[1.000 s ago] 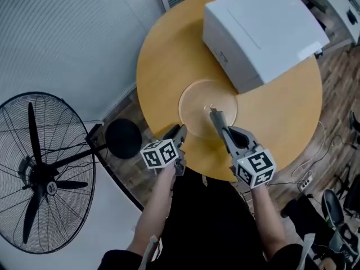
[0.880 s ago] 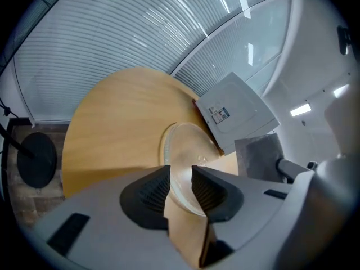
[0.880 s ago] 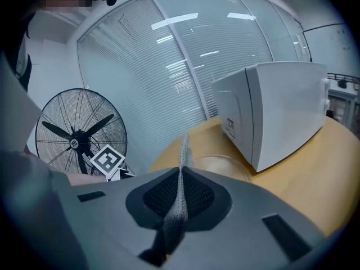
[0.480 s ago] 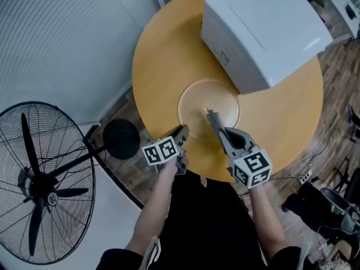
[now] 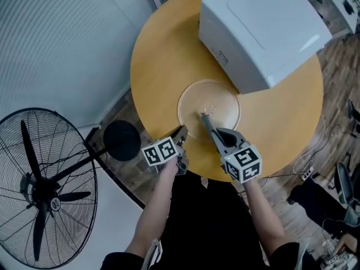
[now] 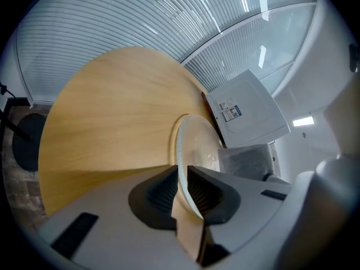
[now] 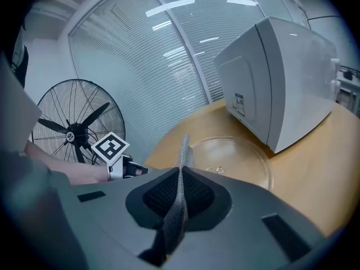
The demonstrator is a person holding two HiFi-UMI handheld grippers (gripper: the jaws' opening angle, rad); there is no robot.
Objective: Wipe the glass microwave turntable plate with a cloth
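While the left gripper (image 5: 181, 131) is keeping its bite on the near-left rim of the glass plate (image 5: 220, 101), the right gripper (image 5: 204, 117) is drawing back across the glass toward the person. Over the last second its tip is shifting from near the plate's middle to the near part, and its marker cube is moving left with it. Left gripper view: both jaws are pressing close together with the plate's edge standing between them, so that gripper is pinning the plate and holding it steady. Right gripper view: jaws are squeezing shut on a thin grey cloth (image 7: 181, 153), which is sticking up edge-on between the pads and poking out past the tips. The plate is lying flat on the round wooden table (image 5: 157, 66), just in front of the white microwave (image 5: 264, 32), and is not moving between the 3 head pictures. My reading: a wiping stroke is under way, with the cloth being pulled over the near half while the other gripper is bracing the rim. Only 1 short pass is showing, so most of the surface is probably still waiting. Whether the cloth is actually pressing on the glass is not clear from these views. A few small specks are showing near the plate's middle (image 7: 216, 169), ahead of the cloth.
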